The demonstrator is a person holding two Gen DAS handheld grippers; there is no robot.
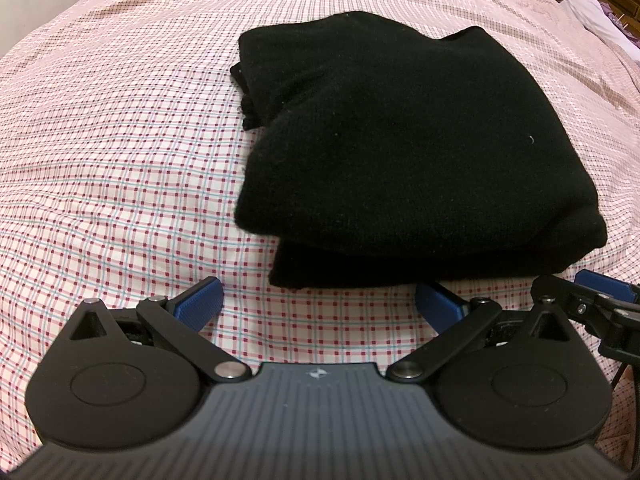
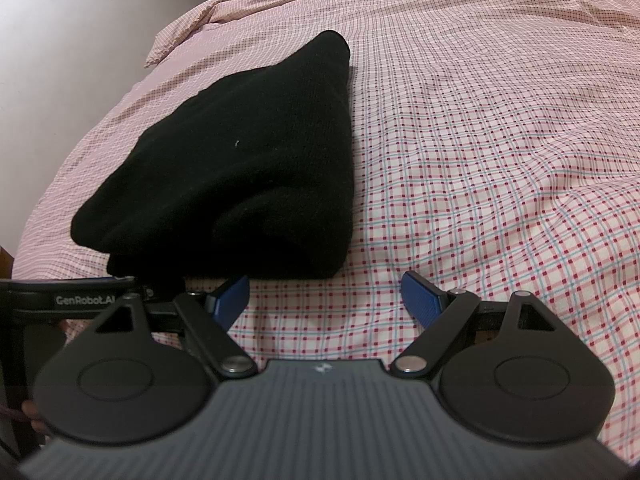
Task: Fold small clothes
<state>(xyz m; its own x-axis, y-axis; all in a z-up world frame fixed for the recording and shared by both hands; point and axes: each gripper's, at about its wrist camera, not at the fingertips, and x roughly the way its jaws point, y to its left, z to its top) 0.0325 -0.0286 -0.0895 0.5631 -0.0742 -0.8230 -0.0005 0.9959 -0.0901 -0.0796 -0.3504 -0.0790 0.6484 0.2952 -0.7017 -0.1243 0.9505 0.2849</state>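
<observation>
The black knit garment (image 1: 404,152) lies on the pink checked bedsheet (image 1: 120,160), already doubled into a thick, roughly rectangular bundle with several layers showing at its near edge and a looser stack of edges at its far left corner. In the right wrist view the same garment (image 2: 240,168) sits left of centre, its right side forming a clean rounded fold. My left gripper (image 1: 320,300) rests low, just short of the near edge, fingers spread wide and holding nothing. My right gripper (image 2: 326,294) is likewise wide open and empty, over bare bedsheet (image 2: 500,160) just off the bundle's near right corner; its fingers also show at the right border of the left view. I judge the folding largely done, with both tools free of the cloth. The next move calls either for one further fold, gripping the near layered edge with both tools together, or for tidying that uneven far corner; the thick knit may spring open if pinched thinly.
</observation>
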